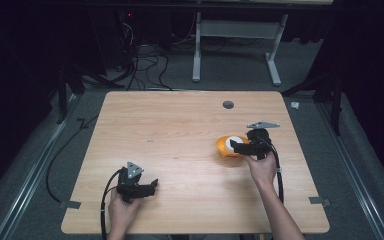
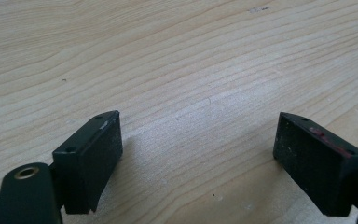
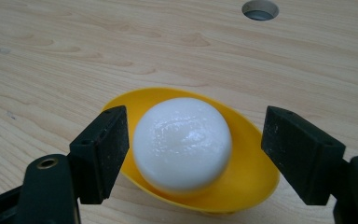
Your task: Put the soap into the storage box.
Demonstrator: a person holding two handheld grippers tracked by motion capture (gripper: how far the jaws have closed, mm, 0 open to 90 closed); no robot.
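Note:
A yellow bowl [image 1: 225,146] sits on the right part of the wooden table [image 1: 180,150], and a white round lump [image 3: 182,142] rests inside the bowl [image 3: 242,182]. My right gripper [image 1: 236,145] hangs just over it, open, with one jaw on each side of the white lump and a gap to it on the right side. In the right gripper view the gripper [image 3: 193,151] straddles the lump without squeezing it. My left gripper [image 1: 150,189] is near the table's front left, open, with bare wood between its jaws [image 2: 198,158].
A round cable hole [image 1: 228,104] lies in the table near the far edge, also seen as the hole [image 3: 260,9] beyond the bowl. Cables trail from both grippers toward the front edge. Behind the table stand a white desk frame [image 1: 237,45] and floor cables.

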